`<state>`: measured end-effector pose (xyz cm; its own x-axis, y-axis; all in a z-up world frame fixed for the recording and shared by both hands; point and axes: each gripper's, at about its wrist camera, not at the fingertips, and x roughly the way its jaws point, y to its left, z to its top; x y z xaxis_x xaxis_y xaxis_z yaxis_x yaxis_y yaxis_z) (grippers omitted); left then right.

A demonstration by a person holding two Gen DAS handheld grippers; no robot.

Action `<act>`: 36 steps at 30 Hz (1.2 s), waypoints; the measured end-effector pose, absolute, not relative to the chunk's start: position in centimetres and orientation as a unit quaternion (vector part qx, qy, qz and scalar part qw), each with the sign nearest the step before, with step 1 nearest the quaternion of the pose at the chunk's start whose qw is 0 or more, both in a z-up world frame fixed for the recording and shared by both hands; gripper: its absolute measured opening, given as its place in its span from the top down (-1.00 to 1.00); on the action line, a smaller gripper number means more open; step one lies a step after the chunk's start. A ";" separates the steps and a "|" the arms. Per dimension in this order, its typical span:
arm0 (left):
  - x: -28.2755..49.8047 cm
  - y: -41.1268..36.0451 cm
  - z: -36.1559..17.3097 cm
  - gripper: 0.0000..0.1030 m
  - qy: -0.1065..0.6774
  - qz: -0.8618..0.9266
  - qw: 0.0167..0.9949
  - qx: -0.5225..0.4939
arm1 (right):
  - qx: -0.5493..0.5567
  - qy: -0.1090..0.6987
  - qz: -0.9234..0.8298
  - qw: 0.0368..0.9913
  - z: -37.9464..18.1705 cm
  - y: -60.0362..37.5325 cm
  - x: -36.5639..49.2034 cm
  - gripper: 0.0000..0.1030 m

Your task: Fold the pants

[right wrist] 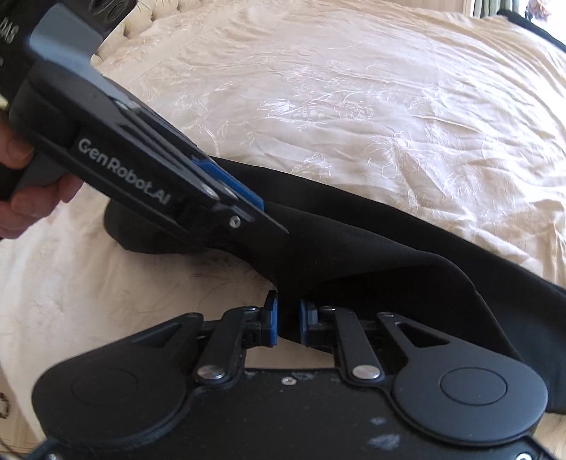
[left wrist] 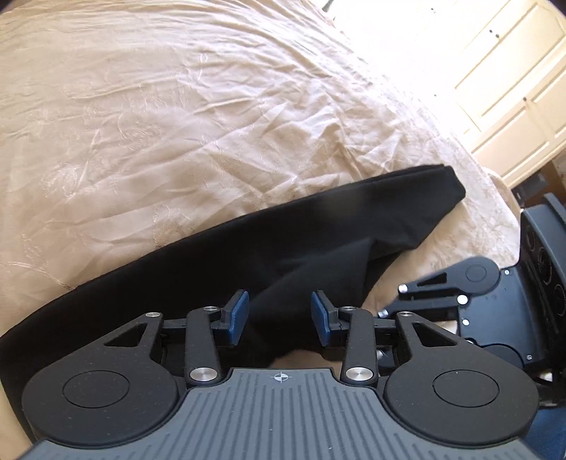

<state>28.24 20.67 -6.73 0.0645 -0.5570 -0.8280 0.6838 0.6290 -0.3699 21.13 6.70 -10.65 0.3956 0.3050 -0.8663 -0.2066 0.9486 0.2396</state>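
Note:
Black pants [left wrist: 247, 254] lie in a long band across a cream bedspread [left wrist: 159, 106]. My left gripper [left wrist: 279, 318] is open, its blue pads on either side of a raised fold of the pants. My right gripper [right wrist: 286, 320] is shut on a pinched edge of the pants [right wrist: 353, 254] and lifts it slightly. The left gripper also shows in the right wrist view [right wrist: 247, 208], its tips over the pants. The right gripper's body shows at the right of the left wrist view [left wrist: 495, 293].
The bedspread [right wrist: 353, 88] is wrinkled and embroidered and fills most of both views. White cabinet doors [left wrist: 513, 88] stand past the bed's edge. A tufted headboard [right wrist: 141, 21] is at the far left. My hand [right wrist: 32, 191] holds the left gripper.

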 end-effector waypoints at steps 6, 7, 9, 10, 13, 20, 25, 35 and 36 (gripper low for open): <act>27.3 21.0 -9.7 0.03 0.560 -0.322 0.758 0.088 | 0.066 0.598 0.183 0.777 -13.3 6.8 18.9 0.76; 27.0 20.6 -10.4 0.03 0.563 -0.307 0.759 0.112 | 0.071 0.609 0.180 0.769 -14.2 7.0 18.9 0.76; 26.0 20.2 -11.9 0.03 0.561 -0.301 0.757 0.148 | 0.089 0.623 0.165 0.760 -15.7 6.9 19.0 0.76; 25.6 20.0 -12.5 0.03 0.559 -0.302 0.755 0.159 | 0.097 0.627 0.157 0.757 -16.2 6.9 18.9 0.76; 24.4 20.0 -15.5 0.03 0.562 -0.286 0.743 0.226 | 0.113 0.633 0.141 0.753 -16.6 6.9 18.5 0.76; 24.8 21.6 -14.9 0.02 0.550 -0.275 0.757 0.223 | 0.096 0.598 0.151 0.781 -11.7 6.1 15.9 0.72; 24.5 20.8 -11.7 0.02 0.511 -0.303 0.780 0.200 | 0.101 0.488 0.050 0.866 -7.6 3.6 15.7 0.44; 19.5 14.4 -15.0 0.01 0.507 -0.457 0.672 0.289 | 0.009 0.570 -0.004 0.822 -17.3 2.3 16.8 0.50; 19.1 14.4 -15.4 0.01 0.500 -0.456 0.670 0.303 | 0.014 0.572 -0.004 0.820 -17.1 1.9 16.7 0.50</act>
<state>19.07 14.37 -15.45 0.0828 -0.3086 -0.9476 0.9153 0.3995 -0.0502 16.74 1.87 -17.06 0.3452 0.0094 -0.9385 0.0221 0.9996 0.0182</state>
